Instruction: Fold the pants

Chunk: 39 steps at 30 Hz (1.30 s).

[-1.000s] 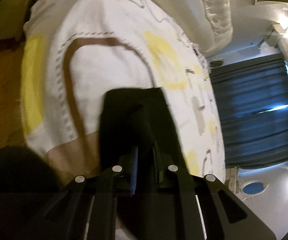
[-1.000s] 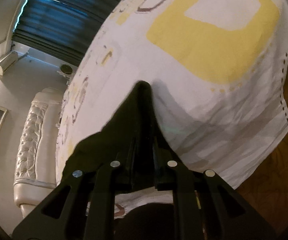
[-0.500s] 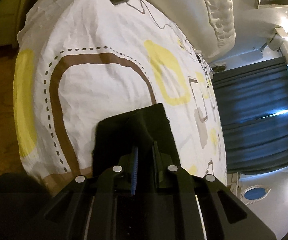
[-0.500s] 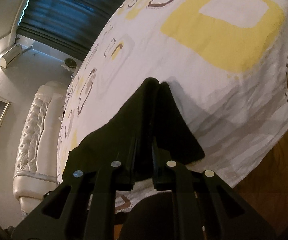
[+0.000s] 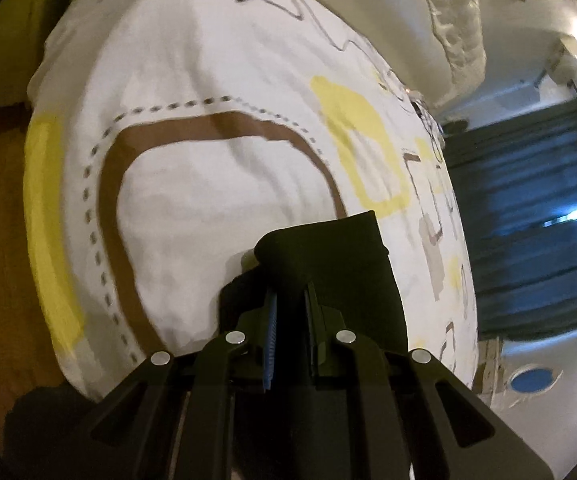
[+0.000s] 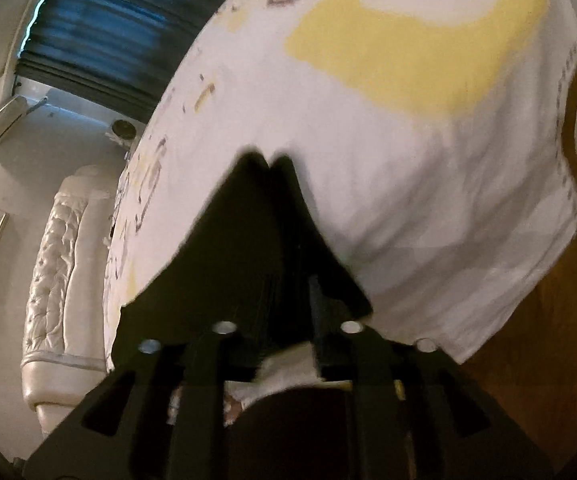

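Lifted higher, black pants point(image 5: 328, 264) hang pinched between both grippers' fingers point(image 5: 269, 344).

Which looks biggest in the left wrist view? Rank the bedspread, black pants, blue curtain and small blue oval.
1. bedspread
2. black pants and blue curtain: similar; the pants are nearer the camera, so unranked
3. small blue oval

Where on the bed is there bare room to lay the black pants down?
Free: the white patch of bedspread inside the brown arch, ahead of the left gripper, and the yellow square beyond the right gripper. Crowded: the near bed edge, where both grippers clamp the black pants.
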Available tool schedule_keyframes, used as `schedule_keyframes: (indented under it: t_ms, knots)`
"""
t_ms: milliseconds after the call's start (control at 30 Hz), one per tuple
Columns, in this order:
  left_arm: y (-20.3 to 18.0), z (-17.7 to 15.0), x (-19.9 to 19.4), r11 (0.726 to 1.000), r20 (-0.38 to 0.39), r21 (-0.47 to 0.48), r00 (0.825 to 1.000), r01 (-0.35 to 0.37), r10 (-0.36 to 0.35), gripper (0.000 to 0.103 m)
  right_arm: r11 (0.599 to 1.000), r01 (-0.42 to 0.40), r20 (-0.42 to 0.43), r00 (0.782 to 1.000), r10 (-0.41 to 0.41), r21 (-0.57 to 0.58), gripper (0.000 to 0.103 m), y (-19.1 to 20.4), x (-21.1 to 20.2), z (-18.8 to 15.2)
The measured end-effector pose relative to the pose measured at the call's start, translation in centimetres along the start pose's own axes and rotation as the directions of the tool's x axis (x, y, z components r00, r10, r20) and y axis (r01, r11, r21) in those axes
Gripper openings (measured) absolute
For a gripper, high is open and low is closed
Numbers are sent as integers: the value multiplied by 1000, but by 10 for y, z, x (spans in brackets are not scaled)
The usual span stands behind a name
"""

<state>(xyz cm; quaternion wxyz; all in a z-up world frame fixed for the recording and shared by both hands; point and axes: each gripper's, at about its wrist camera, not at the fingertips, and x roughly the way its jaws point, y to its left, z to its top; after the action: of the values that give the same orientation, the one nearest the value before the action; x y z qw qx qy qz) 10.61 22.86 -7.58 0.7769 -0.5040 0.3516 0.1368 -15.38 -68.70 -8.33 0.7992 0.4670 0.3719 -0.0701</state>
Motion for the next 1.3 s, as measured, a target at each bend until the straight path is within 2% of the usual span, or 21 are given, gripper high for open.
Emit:
schedule_keyframes:
  t_ms: [67,200,333,400,467,533,567,600,733,833,900,1067,1233,1300]
  knots:
    - [0,-2,2,1000,-4,17,1000,-10,10,12,1000,-4,38,999,5,-22,53,4,-5,13]
    - [10,-6,5,1000,-12,1,1000,-9,9,12,997,-9,9,1000,10,-79,54,10,14,38]
    - [8,-7,6,999,-10,29,1000,-19,19,13,997,-40,-80,996,34,-72,55,5,42,53]
    - [10,-7,5,1000,-14,25,1000,-18,18,13,992,-110,-153,983,99,-64,56,5,59,51]
    - [11,-7,6,1000,-17,21,1000,-18,18,13,990,-101,-155,984,85,-96,56,9,64,49]
    - [10,-8,7,999,-18,26,1000,-24,25,13,989,-132,-149,981,122,-60,39,4,64,52]
    - [9,-8,8,999,-16,27,999,-28,29,13,988,-149,-161,977,139,-50,16,3,67,53]
    - [8,-9,8,999,-14,29,999,-33,33,13,988,-140,-158,979,129,-60,15,6,67,52]
    - [4,-10,8,998,0,50,999,-39,39,13,973,-4,-98,995,-19,-232,13,41,60,55]
    - [7,-13,6,999,14,29,1000,-15,14,14,919,105,13,994,-108,-379,13,81,47,72]
    - [10,-18,5,1000,21,-2,1000,4,-4,14,898,137,55,991,-125,-418,13,98,45,86]
    - [10,-35,4,999,34,-15,998,46,-46,14,894,174,113,984,-139,-414,13,113,56,120]
    - [17,-46,3,995,36,18,994,101,-102,14,935,185,31,982,-185,-303,14,60,84,125]
    - [15,-44,3,993,30,66,994,101,-103,14,954,188,13,982,-191,-234,21,36,88,118]
